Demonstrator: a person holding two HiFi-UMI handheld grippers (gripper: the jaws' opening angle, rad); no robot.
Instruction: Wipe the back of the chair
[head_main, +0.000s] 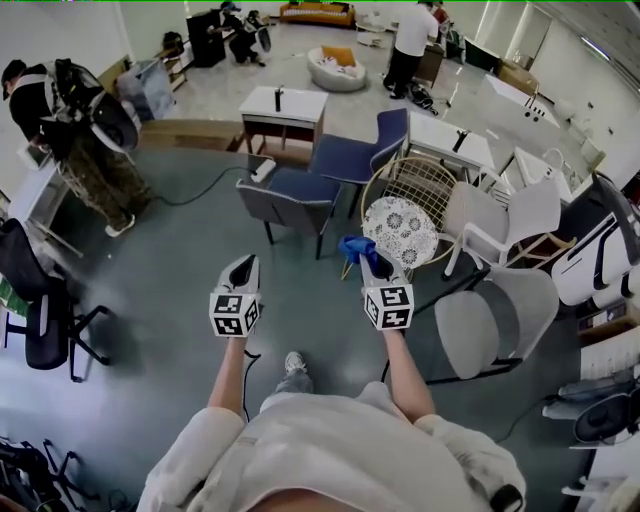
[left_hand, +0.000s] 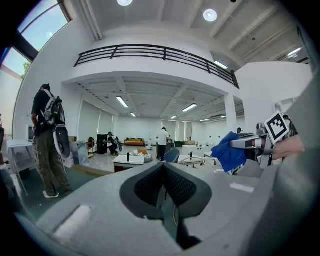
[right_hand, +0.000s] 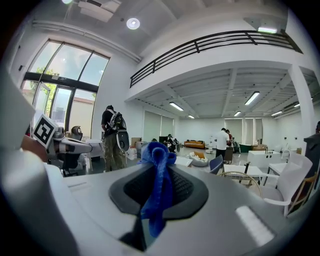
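Blue cloth between right gripper jaws; chair beyond

Head cam sits high and looks steeply down over the wearer's own shoulders, floor filling most of it; each gripper cam rides right behind its own jaws, aimed level across the hall; left gripper view catches the right gripper at its right edge, right gripper view catches the left gripper at its left; all three share the person with the backpack and the person in the white shirt
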